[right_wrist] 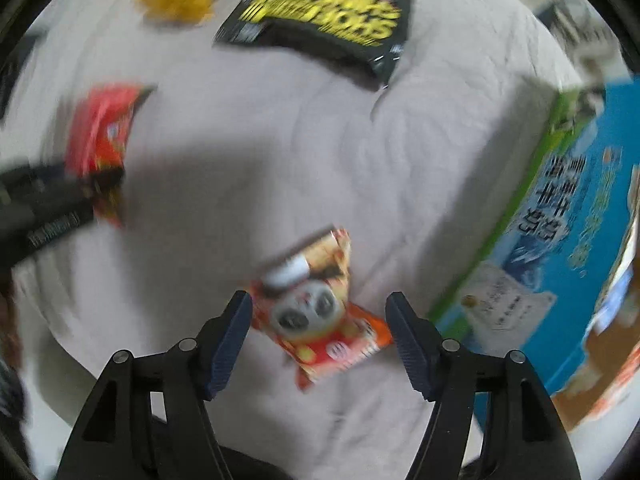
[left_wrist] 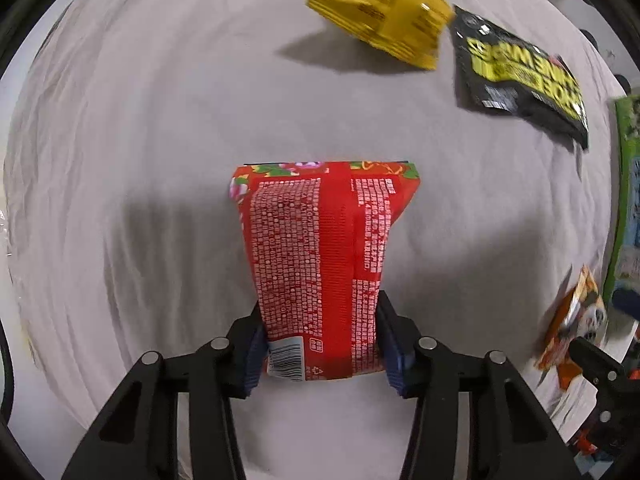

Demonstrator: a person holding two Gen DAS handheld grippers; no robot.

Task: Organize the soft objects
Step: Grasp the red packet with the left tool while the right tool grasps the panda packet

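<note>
**Lin:** When I go from the biggest thing down, I see first the grey cloth (left_wrist: 160,120) that covers the whole surface; then the blue and green carton (right_wrist: 560,240) at the right side; it seems open on top, but I cannot see inside.

**Ola:** And the packets?

**Lin:** The black pouch (right_wrist: 320,20) with yellow letters lies at the far side; the yellow bag (left_wrist: 384,12) is just beside it, a little crumpled; both lie on the cloth. The red bag (left_wrist: 316,264) is in the left gripper (left_wrist: 320,344); the two pads are clamped on its lower end, near the barcode, and the bag stands up from them.

**Ola:** And the other hand?

**Lin:** The right gripper (right_wrist: 318,344) has its fingers apart; the small panda packet (right_wrist: 316,312) lies between them on the cloth, tilted; I cannot tell if a pad touches it, because the picture is blurred.

**Ola:** What can go wrong?

**Lin:** I think the red bag can slip or fold over, because it is held only at one end and the foil is smooth; the panda packet is crooked, so the pads may close on one corner only and it may twist out; also the carton is near the right finger and may be bumped.
</note>
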